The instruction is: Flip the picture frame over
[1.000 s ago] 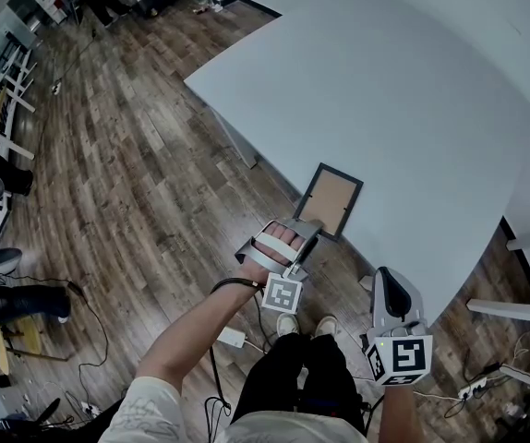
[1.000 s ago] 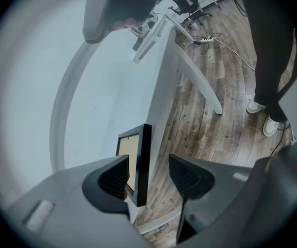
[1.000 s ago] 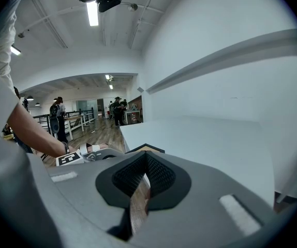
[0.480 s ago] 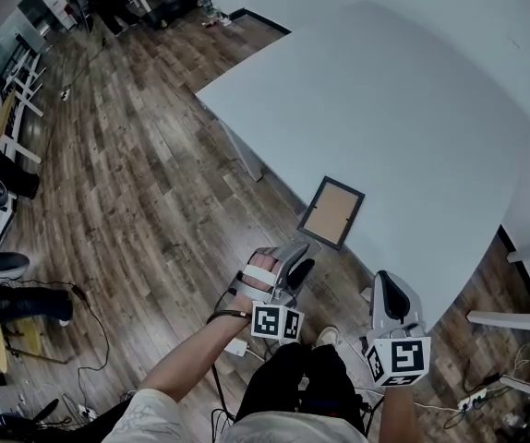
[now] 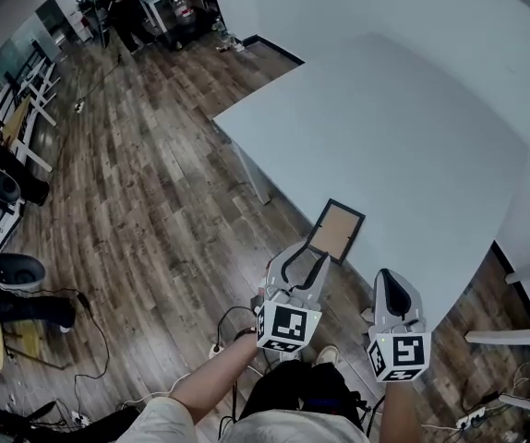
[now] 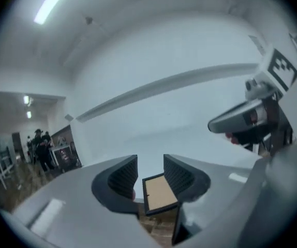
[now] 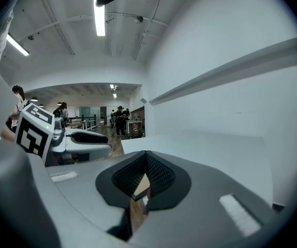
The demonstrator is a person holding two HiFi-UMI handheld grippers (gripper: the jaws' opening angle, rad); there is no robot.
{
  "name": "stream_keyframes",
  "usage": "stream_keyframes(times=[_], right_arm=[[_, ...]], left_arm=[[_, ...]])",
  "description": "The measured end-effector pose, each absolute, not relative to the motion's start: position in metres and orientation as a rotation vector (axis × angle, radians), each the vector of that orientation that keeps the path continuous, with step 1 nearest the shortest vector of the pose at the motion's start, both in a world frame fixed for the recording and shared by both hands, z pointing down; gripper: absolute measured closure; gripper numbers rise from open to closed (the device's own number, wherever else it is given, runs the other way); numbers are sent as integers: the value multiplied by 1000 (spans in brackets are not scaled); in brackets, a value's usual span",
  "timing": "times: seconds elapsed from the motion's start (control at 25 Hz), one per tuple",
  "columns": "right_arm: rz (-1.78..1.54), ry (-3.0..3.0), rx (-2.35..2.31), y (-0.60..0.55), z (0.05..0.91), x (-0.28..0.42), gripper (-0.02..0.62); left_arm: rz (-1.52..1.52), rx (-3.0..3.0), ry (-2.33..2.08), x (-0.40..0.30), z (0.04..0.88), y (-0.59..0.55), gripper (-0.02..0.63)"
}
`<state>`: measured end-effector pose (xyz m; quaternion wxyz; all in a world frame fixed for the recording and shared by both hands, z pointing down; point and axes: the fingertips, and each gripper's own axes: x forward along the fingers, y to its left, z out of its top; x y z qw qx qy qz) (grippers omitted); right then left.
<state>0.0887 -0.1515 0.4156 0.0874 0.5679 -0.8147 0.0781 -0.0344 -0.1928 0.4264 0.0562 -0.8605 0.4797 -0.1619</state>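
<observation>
Picture frame (image 5: 334, 230), brown face up, at the tabletop (image 5: 413, 137) near edge; left tongs (image 5: 307, 256) open, right tongs (image 5: 383, 277) closed, both empty.

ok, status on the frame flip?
Left gripper open, empty, short of picture frame. Right gripper shut, alongside. Frame flat at table edge, brown face up, untouched. Nothing in the way.

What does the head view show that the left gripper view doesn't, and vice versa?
Only the head view: the table leg, the person's forearm and the left gripper from outside. Only the left gripper view: a ceiling light strip, and its jaws apart, framing the picture frame. Both: that frame, brown backing up, at the near edge of the white table, plus the right gripper.
</observation>
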Motion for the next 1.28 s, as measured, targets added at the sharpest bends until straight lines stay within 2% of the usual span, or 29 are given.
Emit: stream_keyframes(times=[0.08, 0.36, 0.8, 1.28], right_arm=[[207, -2442, 1698, -155, 404, 88, 571], [136, -2480, 1722, -157, 370, 94, 571], [58, -2529, 1738, -158, 332, 94, 571], [38, -2537, 1743, -157, 325, 95, 572]], left_arm=[[-386, -2666, 1554, -38, 411, -197, 498], [-204, -2701, 1651, -32, 368, -187, 604], [-68, -2694, 1669, -31, 334, -171, 604], [-55, -2637, 1684, -36, 323, -170, 604]])
